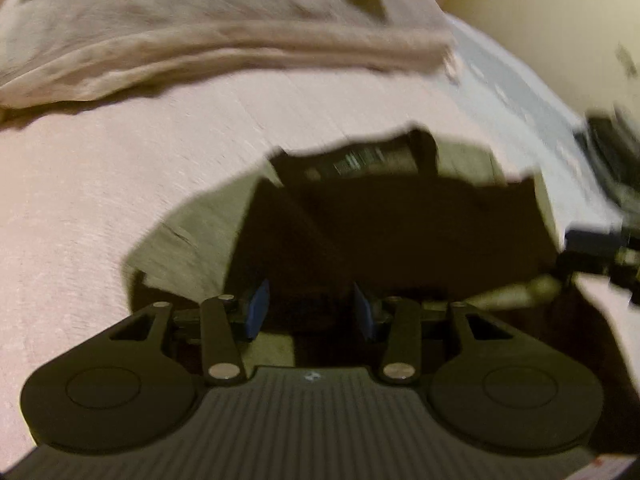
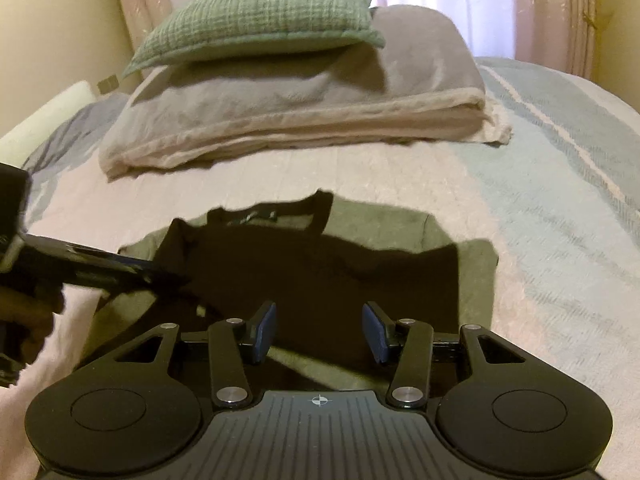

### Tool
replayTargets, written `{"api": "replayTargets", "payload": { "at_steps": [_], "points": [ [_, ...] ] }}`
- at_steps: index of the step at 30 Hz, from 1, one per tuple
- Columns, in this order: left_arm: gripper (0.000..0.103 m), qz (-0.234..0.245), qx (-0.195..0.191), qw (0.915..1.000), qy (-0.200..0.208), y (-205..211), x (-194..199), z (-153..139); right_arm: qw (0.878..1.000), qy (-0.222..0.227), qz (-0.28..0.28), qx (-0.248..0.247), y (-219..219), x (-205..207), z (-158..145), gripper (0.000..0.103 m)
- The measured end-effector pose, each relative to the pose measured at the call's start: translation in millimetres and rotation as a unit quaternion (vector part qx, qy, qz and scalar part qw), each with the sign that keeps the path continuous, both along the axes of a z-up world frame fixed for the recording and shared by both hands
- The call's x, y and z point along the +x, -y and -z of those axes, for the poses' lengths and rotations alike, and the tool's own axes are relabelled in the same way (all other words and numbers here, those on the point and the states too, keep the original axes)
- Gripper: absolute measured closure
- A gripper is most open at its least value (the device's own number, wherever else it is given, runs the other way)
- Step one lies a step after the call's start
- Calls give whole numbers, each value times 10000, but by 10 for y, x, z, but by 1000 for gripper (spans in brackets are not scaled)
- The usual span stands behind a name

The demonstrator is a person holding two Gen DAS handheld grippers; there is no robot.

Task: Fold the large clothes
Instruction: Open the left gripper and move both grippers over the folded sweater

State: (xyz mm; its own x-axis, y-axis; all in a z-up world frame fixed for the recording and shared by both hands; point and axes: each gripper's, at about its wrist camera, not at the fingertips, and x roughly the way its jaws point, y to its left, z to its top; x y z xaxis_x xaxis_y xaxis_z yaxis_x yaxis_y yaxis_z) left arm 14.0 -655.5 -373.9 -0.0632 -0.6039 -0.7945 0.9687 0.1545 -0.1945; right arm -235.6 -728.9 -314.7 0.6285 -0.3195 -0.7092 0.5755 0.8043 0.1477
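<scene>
— Right wrist view: where does the right gripper [image 2: 319, 330] sit?
— Low and level over the near part of the dark green folded garment [image 2: 320, 264], which lies flat on the pale pink bedspread [image 2: 420, 172]. Its two blue-padded fingers [image 2: 265, 330] are spread apart with nothing between them.

— And the other one?
— The left gripper [image 2: 120, 266] reaches in from the left of that view, tilted down toward the garment's left edge, with a hand [image 2: 28, 312] wrapped around its handle. From its own camera the left gripper [image 1: 311, 310] points along the garment [image 1: 400, 216], fingers [image 1: 256, 308] parted and gripping nothing; the picture is blurred.

— How many garments?
— One garment, with a lighter green layer showing round a darker one. I cannot tell whether that is one piece or two.

— What lies beyond it?
— One stack at the far end: a green checked pillow [image 2: 260, 16] on top of one grey pillow [image 2: 312, 76], which rests on one folded cream blanket [image 2: 304, 128]. Pink curtains [image 2: 548, 4] hang behind, and a blue-grey striped cover [image 2: 560, 168] runs along the right.
</scene>
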Motion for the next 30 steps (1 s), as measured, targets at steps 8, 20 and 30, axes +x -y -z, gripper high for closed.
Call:
{"api": "replayTargets", "payload": {
  "at_steps": [8,20,30],
  "points": [
    [64,215,-43,9998,7,-306,-133,-162,9998,-60,113,142,-75,-54,-91,58],
    [63,-213,-140,9997,6,-1019,-236,-403,9975,482,-434,262,-310,592,-233,58],
    [61,-726,-149,9972,29,-1388,31,-429,9911,306,-1259,316,-451,1254,25,58]
  ]
}}
